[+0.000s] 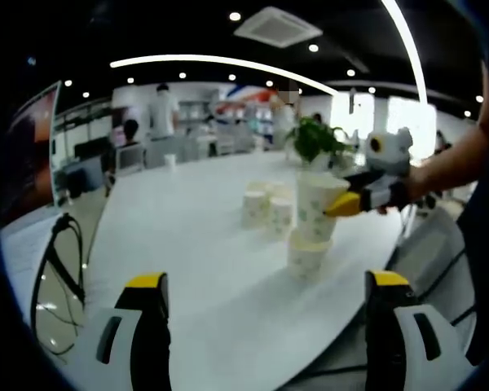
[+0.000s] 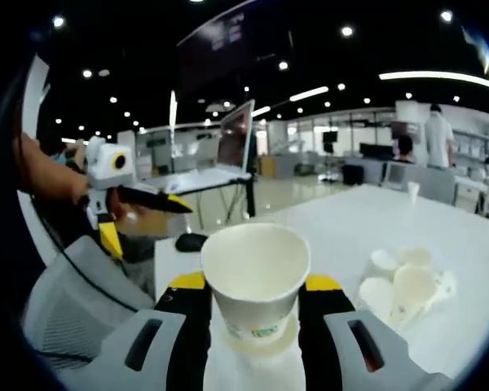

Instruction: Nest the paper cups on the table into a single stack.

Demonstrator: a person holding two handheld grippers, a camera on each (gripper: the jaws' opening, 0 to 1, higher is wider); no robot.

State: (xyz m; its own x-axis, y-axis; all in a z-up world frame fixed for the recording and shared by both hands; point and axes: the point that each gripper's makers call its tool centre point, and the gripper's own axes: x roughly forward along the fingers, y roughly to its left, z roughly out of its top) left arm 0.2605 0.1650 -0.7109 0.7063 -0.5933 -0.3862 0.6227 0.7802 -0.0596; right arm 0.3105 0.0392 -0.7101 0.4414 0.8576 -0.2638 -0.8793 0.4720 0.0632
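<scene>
Now, in the left gripper view, the left claw [image 1: 265,305] comes up from the bottom with its two yellow-tipped jaws wide apart and nothing between them. Ahead of it lies the white table [image 1: 196,244]. Far out in front of the claw, a bit toward its right jaw, stands a short stack of paper cups [image 1: 308,252]. Right above that stack, the right claw [image 1: 346,202] holds a tall paper cup [image 1: 318,208] with green spots; its bottom looks to sit in the stack, though I cannot be sure they touch. Just behind them sit a few more small cups [image 1: 267,208] close together. A green plant [image 1: 316,140] stands farther back, and black cables [image 1: 61,269] hang by the table edge off to the left jaw's side.

Over in the right gripper view, the left claw [image 2: 151,199] shows up at the far left, held in a hand [image 2: 57,181], with its dark jaws pointing sideways and apart. A gray chair [image 2: 73,301] sits below it. In the middle, the right claw is clamped on the paper cup, one jaw pressed to each side, and the cup's open mouth faces up. Under that cup is the white rim of the stack. To the right jaw's side, the small cups lie bunched together on the table, some tipped over. One more lone cup [image 2: 412,191] stands far off ahead.
</scene>
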